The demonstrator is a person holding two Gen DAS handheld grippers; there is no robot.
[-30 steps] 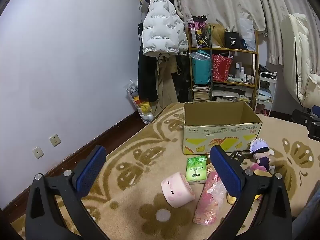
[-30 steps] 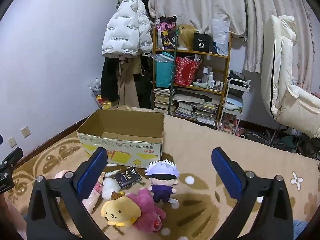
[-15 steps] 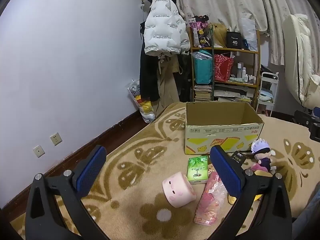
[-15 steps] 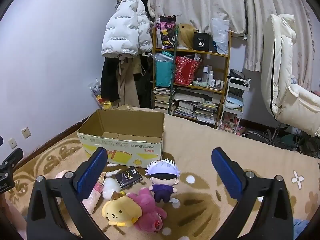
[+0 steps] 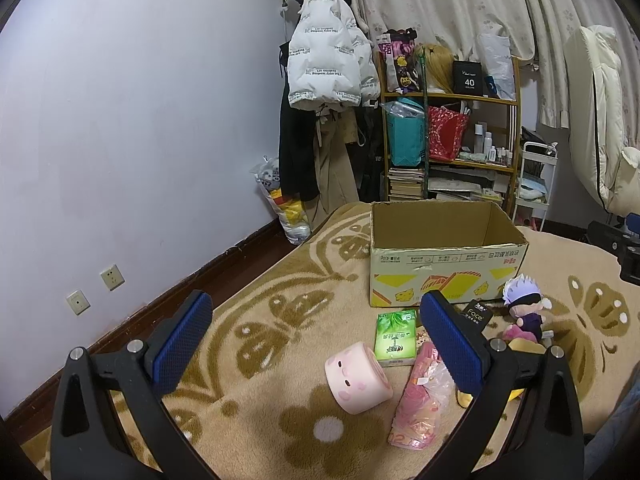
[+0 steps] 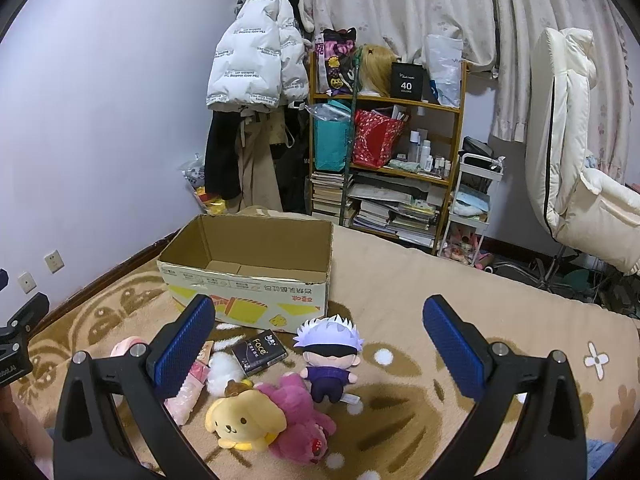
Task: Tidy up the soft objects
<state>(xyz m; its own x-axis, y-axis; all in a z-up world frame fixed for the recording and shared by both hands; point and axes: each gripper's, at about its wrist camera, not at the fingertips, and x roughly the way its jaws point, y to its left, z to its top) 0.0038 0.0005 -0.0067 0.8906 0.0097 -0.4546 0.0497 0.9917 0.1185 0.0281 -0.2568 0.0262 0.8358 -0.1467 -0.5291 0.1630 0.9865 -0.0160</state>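
Left hand-held gripper (image 5: 312,334) released above pink roll (image 5: 357,378), right hand-held gripper (image 6: 314,338) released above plush toys (image 6: 280,408), empty box (image 6: 256,276) behind

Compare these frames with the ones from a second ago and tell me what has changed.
Almost nothing. The left wrist view drifted slightly, so the cardboard box sits a touch further right in frame. Nothing was grasped or released: the left gripper and right gripper remain open and empty. The pink roll, yellow dog plush and white-haired doll lie where they were.
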